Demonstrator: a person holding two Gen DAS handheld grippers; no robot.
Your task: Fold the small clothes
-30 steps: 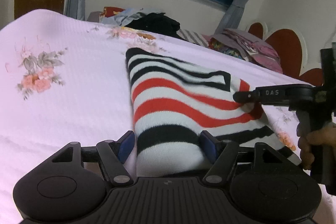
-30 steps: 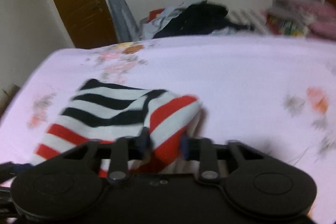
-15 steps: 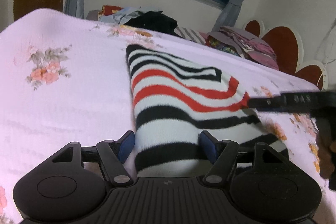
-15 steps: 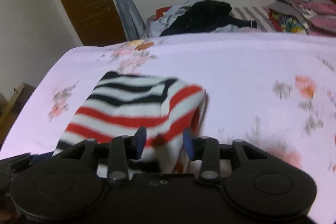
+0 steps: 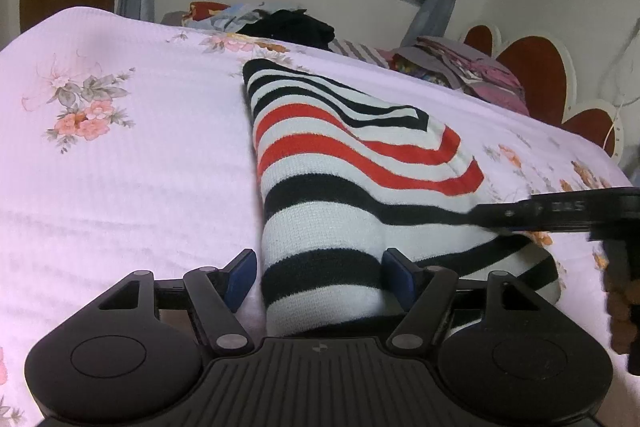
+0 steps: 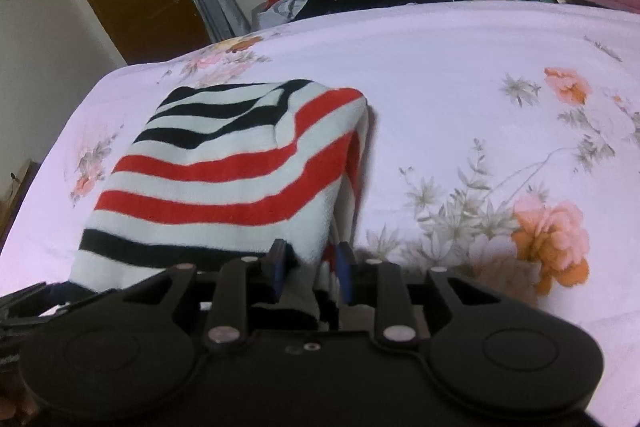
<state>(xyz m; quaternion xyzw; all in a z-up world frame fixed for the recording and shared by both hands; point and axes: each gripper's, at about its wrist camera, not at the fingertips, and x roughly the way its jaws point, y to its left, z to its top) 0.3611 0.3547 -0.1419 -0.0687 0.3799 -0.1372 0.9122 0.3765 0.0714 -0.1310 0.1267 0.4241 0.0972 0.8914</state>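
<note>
We work at the near edge of a floral bedspread [image 5: 120, 187], where a striped garment [image 5: 340, 167] in black, red and white lies folded into a long bundle. Its long axis runs from our grippers toward the far window, narrowing to a point at the far end.

The left gripper [image 5: 320, 277] stands wide around the bundle's near end. The right pad touches the knit, while the left pad stands clear of it, so we judge this a loose bracket and not a clamp. The right gripper [image 6: 310, 269] has its jaws closing, with a fold of the garment's near right corner between them; whether the pads are pressing yet we cannot tell.

The coming move turns on this: the garment lies straight ahead of both sets of fingers, its length pointing away from us. The left hand is nearer its middle line and the right hand holds its right-hand edge, so any further fold would likely carry the near end toward the far tip.

The left wrist view shows the right gripper [image 5: 560, 211] from the side, reaching in low from the right against the cloth. The right wrist view alone shows the layered right edge, where loose plies hang open, and the bare bedspread [image 6: 480, 87] to the right.
</note>
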